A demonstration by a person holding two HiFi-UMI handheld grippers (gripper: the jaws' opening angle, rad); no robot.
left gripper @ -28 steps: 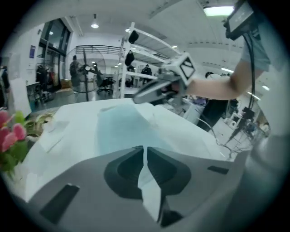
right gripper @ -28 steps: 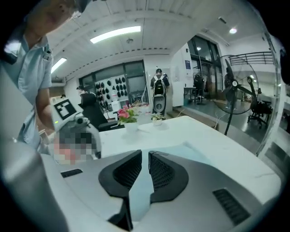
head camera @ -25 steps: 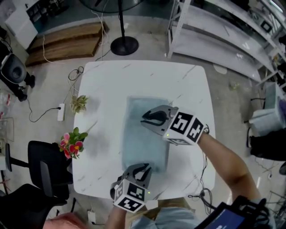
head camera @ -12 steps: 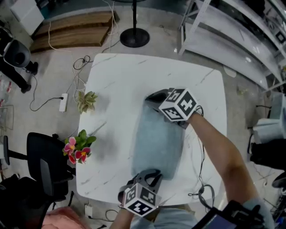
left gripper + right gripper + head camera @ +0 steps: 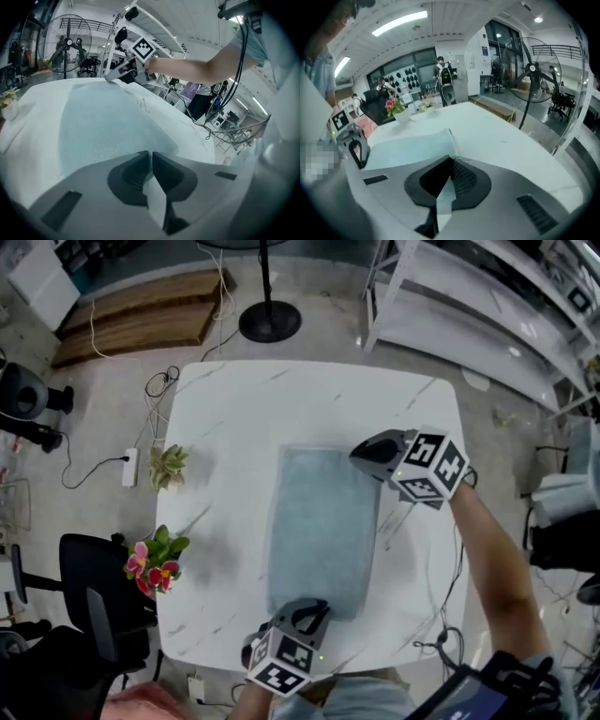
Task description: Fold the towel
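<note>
A pale blue towel lies flat and lengthwise on the white marble table. My right gripper is at the towel's far right corner and is shut on it. In the right gripper view the towel runs into the closed tips of the right gripper, with cloth showing behind them. My left gripper sits at the near edge, right of its middle. Its jaws have just been closing, and in the left gripper view the left gripper pinches a fold of the towel.
A pot of pink flowers and a small green plant stand near the table's left edge. On the floor are a fan's base beyond the table, a black chair at the left and metal shelving at the right.
My right gripper has moved from above the towel's middle out to its far right corner and come down. The left gripper has stayed at the near edge.
</note>
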